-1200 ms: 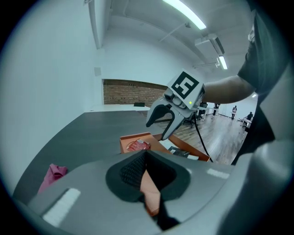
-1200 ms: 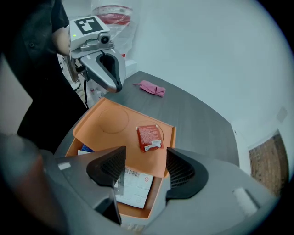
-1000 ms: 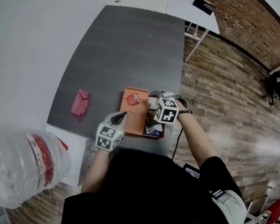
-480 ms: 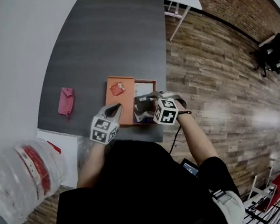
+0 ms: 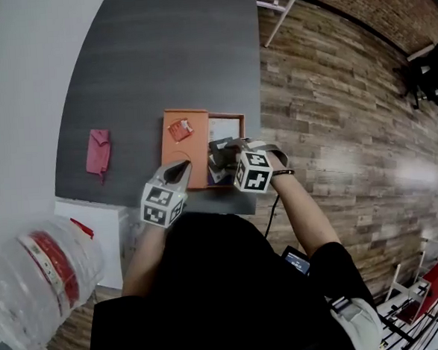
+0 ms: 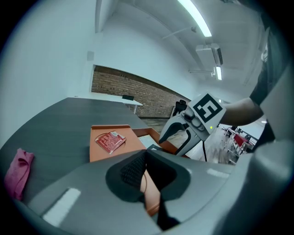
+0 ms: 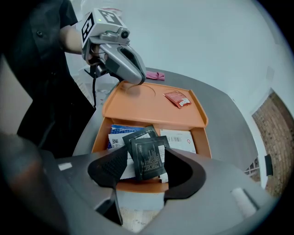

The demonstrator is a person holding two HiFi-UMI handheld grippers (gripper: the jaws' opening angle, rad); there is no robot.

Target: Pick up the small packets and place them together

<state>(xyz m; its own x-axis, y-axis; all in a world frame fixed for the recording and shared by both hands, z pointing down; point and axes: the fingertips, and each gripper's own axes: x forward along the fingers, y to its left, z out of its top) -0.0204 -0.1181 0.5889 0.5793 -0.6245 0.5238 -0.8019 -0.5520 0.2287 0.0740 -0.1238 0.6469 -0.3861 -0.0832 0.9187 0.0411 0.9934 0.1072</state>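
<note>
A clear water bottle (image 5: 40, 284) with a red label is blurred and cut off at the lower left of the head view. The person's black shirt hides the near edge of the grey table (image 5: 159, 62). A pink cloth (image 5: 98, 150) lies alone at the left. The left gripper (image 5: 181, 167) slants gently down over the near corner of the orange tray (image 5: 198, 146). Its jaws are almost together, with a sliver of orange in the slit; whether they pinch the rim is unclear. 1 red packet (image 5: 180, 129) lies on the tray, apart from the rest. The right gripper (image 7: 147, 167) points steeply down into the open orange box (image 7: 202, 142), hiding most of it from above. Its jaws stand wide and have just been closing, with 1 black packet (image 7: 148, 157) between the pads, not pressed. That packet's white print is too small to read. A blue-and-white packet (image 7: 117, 133) shows a QR code, and a white packet (image 7: 179, 137) shows a barcode.
</note>
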